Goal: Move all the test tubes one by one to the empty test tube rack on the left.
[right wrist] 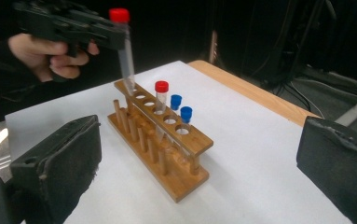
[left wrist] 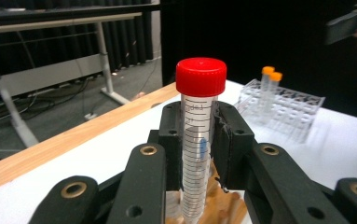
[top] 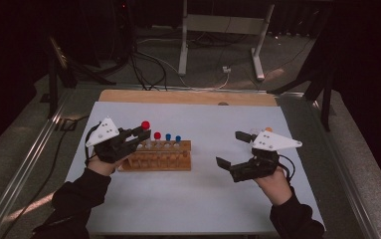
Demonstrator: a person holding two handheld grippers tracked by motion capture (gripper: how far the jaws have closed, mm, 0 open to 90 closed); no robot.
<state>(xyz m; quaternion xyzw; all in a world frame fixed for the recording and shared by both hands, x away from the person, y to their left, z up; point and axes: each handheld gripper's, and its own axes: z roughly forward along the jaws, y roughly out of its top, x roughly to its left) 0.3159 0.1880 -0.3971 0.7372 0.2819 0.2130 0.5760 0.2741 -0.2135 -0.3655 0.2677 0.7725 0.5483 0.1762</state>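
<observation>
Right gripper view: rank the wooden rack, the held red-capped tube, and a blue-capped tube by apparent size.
1. Wooden rack.
2. Held red-capped tube, in the left gripper.
3. Blue-capped tube, though its lower part is hidden in the rack.

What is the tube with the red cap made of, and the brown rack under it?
The tube in the left claw looks like clear plastic: you can see through it, and it has printed black lines. Its red cap looks like smooth plastic with fine ridges. The rack looks like wood, maybe bamboo: matte honey-brown with round pegs.
</observation>
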